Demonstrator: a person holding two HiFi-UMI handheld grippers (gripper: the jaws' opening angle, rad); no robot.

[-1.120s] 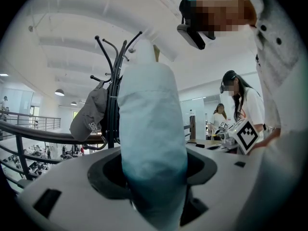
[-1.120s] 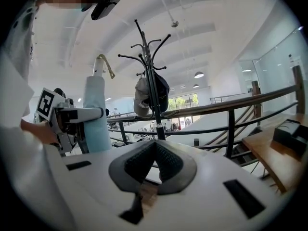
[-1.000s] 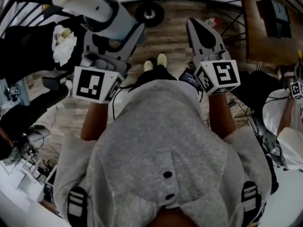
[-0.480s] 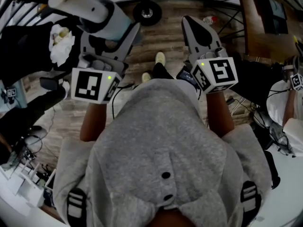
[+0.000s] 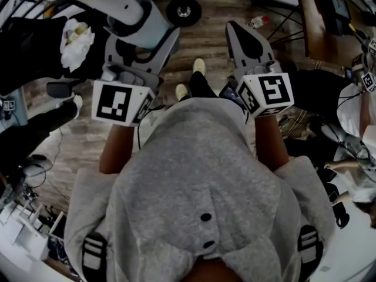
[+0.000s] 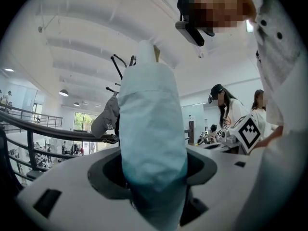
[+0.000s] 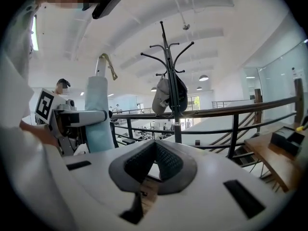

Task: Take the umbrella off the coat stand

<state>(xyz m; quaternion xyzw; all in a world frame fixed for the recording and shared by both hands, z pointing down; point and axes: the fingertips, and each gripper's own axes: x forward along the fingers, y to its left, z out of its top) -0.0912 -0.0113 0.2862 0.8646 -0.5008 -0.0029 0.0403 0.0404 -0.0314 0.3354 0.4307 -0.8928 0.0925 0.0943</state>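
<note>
The person in the grey top (image 5: 200,175) stands on the wooden floor (image 5: 205,46) with both tools held out in front. The left gripper (image 5: 140,44) has its fingers (image 6: 67,186) clamped on the pale blue folded umbrella (image 6: 151,129), which fills the gap between them and stands upright, its upper end well above the tool. The umbrella is off the coat stand (image 7: 169,76). From the right gripper's side it shows well apart from the stand, to the stand's left, with a tan strap (image 7: 109,64) hanging near its top. A grey cap (image 7: 161,96) and a dark bag (image 7: 182,93) hang on the stand, which rises by a dark railing (image 7: 231,112). The right gripper (image 7: 154,160) is empty, its fingers brought together at the tips.
</note>
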